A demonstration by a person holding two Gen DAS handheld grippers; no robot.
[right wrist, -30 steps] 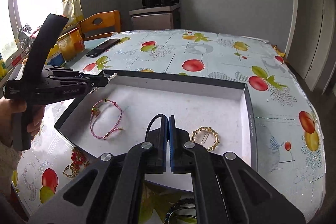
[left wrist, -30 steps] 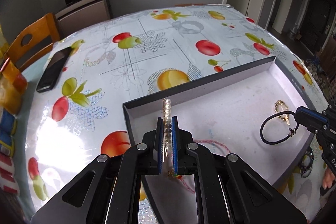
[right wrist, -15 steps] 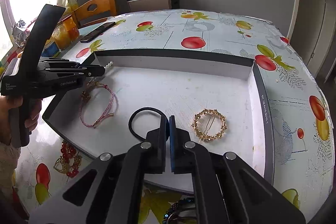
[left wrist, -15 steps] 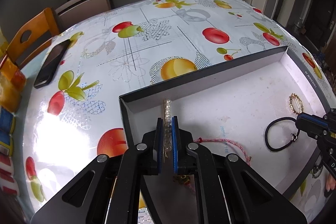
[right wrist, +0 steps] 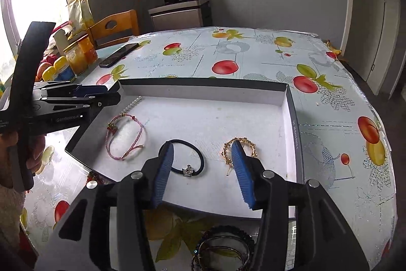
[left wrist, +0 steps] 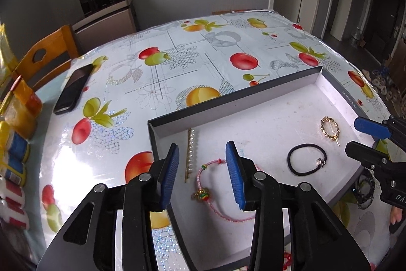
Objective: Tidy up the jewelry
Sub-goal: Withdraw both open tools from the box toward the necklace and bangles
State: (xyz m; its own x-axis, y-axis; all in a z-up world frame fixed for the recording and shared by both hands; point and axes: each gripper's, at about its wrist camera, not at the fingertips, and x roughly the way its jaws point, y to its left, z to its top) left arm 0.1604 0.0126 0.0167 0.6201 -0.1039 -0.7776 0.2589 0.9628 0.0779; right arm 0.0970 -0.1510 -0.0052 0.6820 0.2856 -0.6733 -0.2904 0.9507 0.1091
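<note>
A shallow dark box with a white floor (left wrist: 274, 128) (right wrist: 203, 118) lies on the fruit-print table. In it lie a pearl hair clip (left wrist: 190, 151) (right wrist: 132, 103), a pink cord bracelet (left wrist: 215, 192) (right wrist: 124, 136), a black hair tie with a small charm (left wrist: 307, 161) (right wrist: 187, 159) and a gold brooch (left wrist: 330, 130) (right wrist: 241, 149). My left gripper (left wrist: 203, 169) (right wrist: 111, 95) is open and empty over the box's left end, above the clip. My right gripper (right wrist: 203, 169) (left wrist: 362, 139) is open and empty at the near right edge, above the hair tie.
Dark bangles (right wrist: 223, 248) lie on the table in front of the box; red bead jewelry (right wrist: 91, 177) lies by its near left corner. A phone (left wrist: 73, 88) lies at far left, with jars (right wrist: 78, 57) and a wooden chair (left wrist: 43, 60) beyond.
Both grippers have opened. The left one let go of the pearl clip, which now lies in the box. The right one let go of the black hair tie, now on the box floor.
</note>
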